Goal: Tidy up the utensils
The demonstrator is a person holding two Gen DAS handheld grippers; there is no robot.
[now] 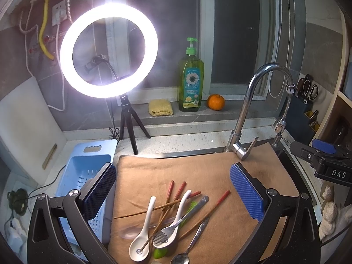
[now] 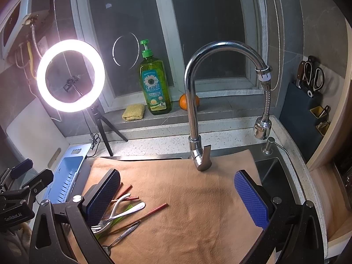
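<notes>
A curved chrome faucet (image 2: pixel 193 101) stood behind the tan cloth (image 2: pixel 198 209). Left of the faucet on the sill were a green dish-soap bottle (image 2: pixel 155 83), yellow sponge (image 2: pixel 133 112) and glowing ring light (image 2: pixel 70 75); an orange (image 1: pixel 215 102) sat nearby.

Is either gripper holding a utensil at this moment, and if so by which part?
Nothing is held. The left gripper and right gripper are both open above the cloth; the utensils lie loose on it.

Black-framed tool (image 1: pixel 173 189) with blue textured pads (image 1: pixel 247 192), silver screws.
</notes>
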